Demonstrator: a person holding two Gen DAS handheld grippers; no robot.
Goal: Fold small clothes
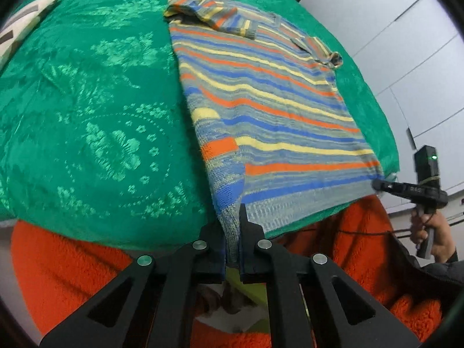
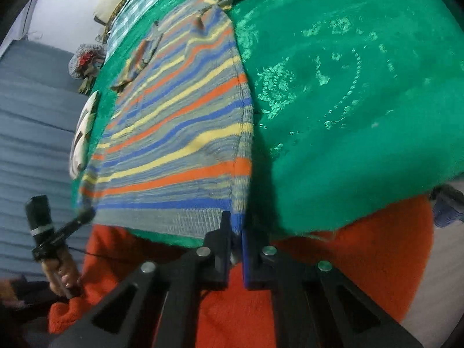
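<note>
A small striped knit sweater [image 1: 261,92], blue, orange, yellow and grey, lies flat on a green patterned cloth [image 1: 87,101] with both sleeves folded in over its chest. My left gripper [image 1: 233,229] is shut on the sweater's near left hem corner. My right gripper [image 2: 236,232] is shut on the near right hem corner; it also shows at the right in the left wrist view [image 1: 377,185]. The left gripper shows at the lower left in the right wrist view [image 2: 84,216]. The sweater [image 2: 179,127] stretches away from both grippers.
An orange fuzzy blanket [image 1: 72,269] hangs below the green cloth's near edge. A patterned pillow [image 1: 23,26] lies at the far left. Grey cabinet doors [image 1: 406,43] stand on the right. A grey-blue surface [image 2: 32,121] and a small bundle [image 2: 87,61] lie left.
</note>
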